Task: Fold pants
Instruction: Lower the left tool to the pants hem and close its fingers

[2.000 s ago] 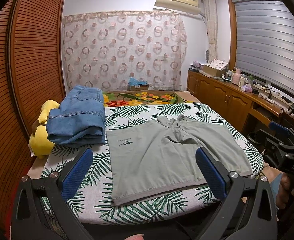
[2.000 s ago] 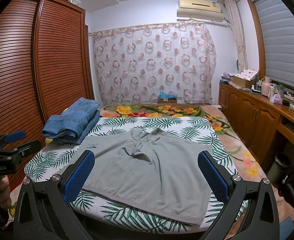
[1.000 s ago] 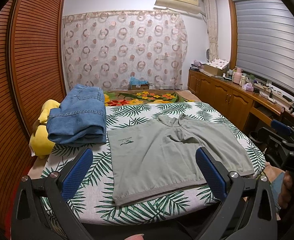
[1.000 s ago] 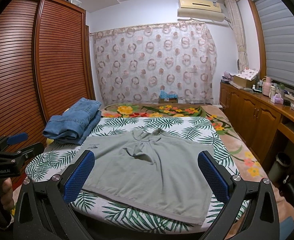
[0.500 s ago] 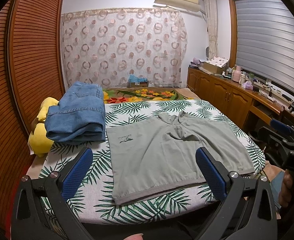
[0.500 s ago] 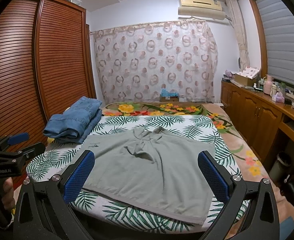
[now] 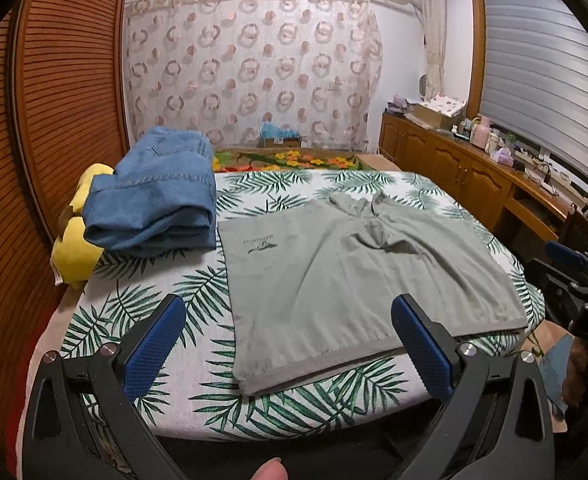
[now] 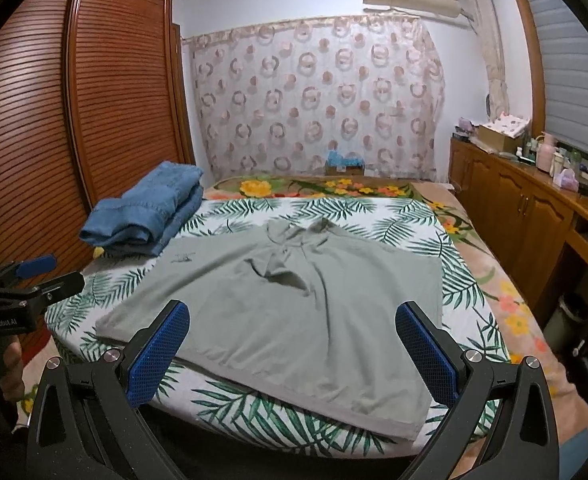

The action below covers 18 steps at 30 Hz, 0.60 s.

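Observation:
A grey-green garment (image 7: pixel 357 276) lies spread flat on the palm-leaf bedspread (image 7: pixel 142 312); it also shows in the right wrist view (image 8: pixel 294 304). Its banded hem faces me at the bed's near edge, and its middle near the far end is rumpled. My left gripper (image 7: pixel 288 344) is open and empty, held off the near edge over the hem's left part. My right gripper (image 8: pixel 292 352) is open and empty over the hem's right part. Each gripper shows in the other's view, the right one (image 7: pixel 573 280) and the left one (image 8: pixel 34 276), both beside the bed.
Folded blue jeans (image 7: pixel 154 200) lie at the bed's back left, also seen in the right wrist view (image 8: pixel 150 212), on a yellow cushion (image 7: pixel 74 240). A slatted wooden wardrobe (image 8: pixel 34 120) stands left. A wooden cabinet (image 8: pixel 533 208) with bottles runs along the right. A floral blanket (image 7: pixel 286 160) lies behind.
Both grippers shifted slightly, the views tilting down a little toward the bed. Both stay open and the garment has not moved.

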Motion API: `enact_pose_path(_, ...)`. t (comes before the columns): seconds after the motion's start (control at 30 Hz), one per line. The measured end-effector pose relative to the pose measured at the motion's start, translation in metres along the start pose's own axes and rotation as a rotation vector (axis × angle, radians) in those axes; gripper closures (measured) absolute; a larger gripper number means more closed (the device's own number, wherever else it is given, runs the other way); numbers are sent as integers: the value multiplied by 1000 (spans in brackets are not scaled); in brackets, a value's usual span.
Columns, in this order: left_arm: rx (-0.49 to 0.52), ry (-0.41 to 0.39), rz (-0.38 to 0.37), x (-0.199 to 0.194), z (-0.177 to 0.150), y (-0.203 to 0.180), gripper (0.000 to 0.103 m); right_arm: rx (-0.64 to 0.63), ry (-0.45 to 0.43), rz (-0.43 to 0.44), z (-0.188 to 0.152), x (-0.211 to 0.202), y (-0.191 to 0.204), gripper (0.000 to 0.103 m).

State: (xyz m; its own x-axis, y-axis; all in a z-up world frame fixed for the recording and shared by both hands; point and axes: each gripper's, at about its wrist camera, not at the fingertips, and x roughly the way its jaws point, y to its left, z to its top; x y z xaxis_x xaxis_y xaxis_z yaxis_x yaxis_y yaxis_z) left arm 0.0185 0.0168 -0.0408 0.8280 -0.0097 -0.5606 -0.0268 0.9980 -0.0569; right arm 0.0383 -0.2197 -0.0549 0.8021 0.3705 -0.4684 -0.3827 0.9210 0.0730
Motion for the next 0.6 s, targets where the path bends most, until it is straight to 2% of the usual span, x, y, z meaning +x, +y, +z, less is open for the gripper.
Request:
enact_pose_path(0.4,-7,51,-17,17,-7,23,0,-29,83,16,5,21,-11,0)
enact_pose_path(0.6,-21,91,-13,31,-16,34,0,-49,151,-13,3,39,-13,0)
